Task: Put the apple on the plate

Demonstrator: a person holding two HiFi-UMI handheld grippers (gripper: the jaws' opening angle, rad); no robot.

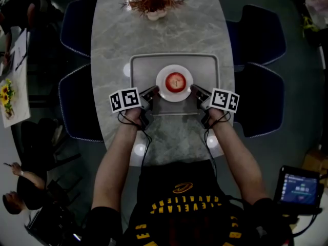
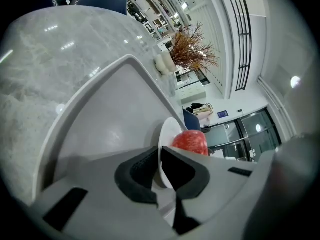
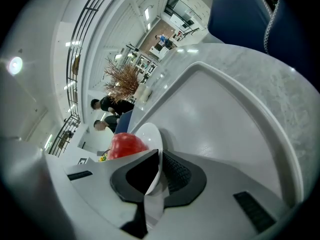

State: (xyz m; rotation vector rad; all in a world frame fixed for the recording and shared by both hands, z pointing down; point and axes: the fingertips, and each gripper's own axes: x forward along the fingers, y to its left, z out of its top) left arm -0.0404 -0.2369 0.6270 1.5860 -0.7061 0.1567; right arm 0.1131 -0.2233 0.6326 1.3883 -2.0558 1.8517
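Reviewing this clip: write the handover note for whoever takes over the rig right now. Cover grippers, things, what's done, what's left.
Left gripper: fingers shut on the plate's left rim.
Right gripper: fingers shut on its right rim.
Things: the apple sits on the plate, over the grey tray on the marble table. Whether the plate is lifted off the tray cannot be told.
Done: apple is on the plate.
Left: probably only to settle the plate and open both grippers.
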